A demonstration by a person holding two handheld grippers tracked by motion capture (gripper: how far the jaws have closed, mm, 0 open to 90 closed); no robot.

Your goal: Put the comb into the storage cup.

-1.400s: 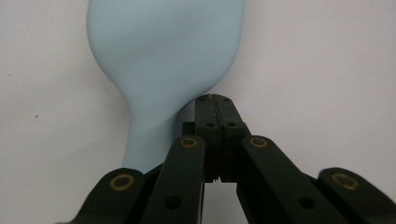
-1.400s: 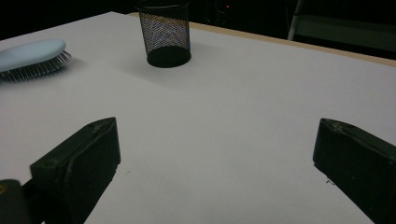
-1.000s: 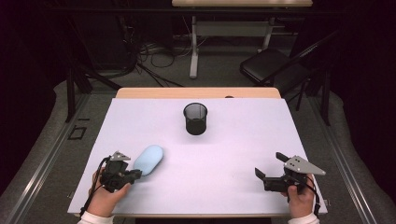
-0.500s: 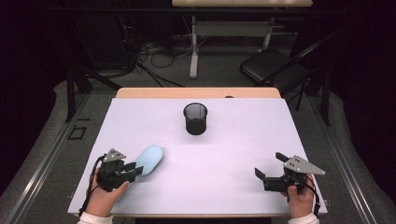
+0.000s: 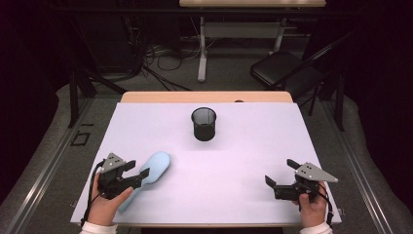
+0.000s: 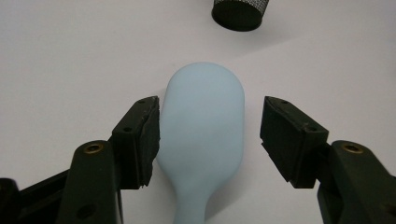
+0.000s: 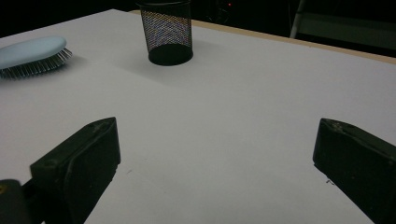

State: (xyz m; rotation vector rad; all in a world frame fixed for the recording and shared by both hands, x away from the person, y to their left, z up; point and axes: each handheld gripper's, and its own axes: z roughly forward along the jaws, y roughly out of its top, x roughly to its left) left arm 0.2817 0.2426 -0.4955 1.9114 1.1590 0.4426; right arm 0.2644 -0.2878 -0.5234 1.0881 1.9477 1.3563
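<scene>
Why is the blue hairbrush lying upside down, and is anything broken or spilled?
Nothing looks broken or spilled. The hairbrush lies bristles down, slanted on the white table, between the left gripper whose jaws have just been opening. The black mesh cup stands upright. The right gripper is open.

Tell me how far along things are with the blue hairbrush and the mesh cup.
Little looks done: the blue hairbrush lies bristles down on the white table, apart from the upright, seemingly empty mesh cup. In hand: the left gripper straddles the brush head, jaws just opened, one pad at its edge, the other clear. The right gripper waits open over bare table. Left, probably: grip and move the brush.
</scene>
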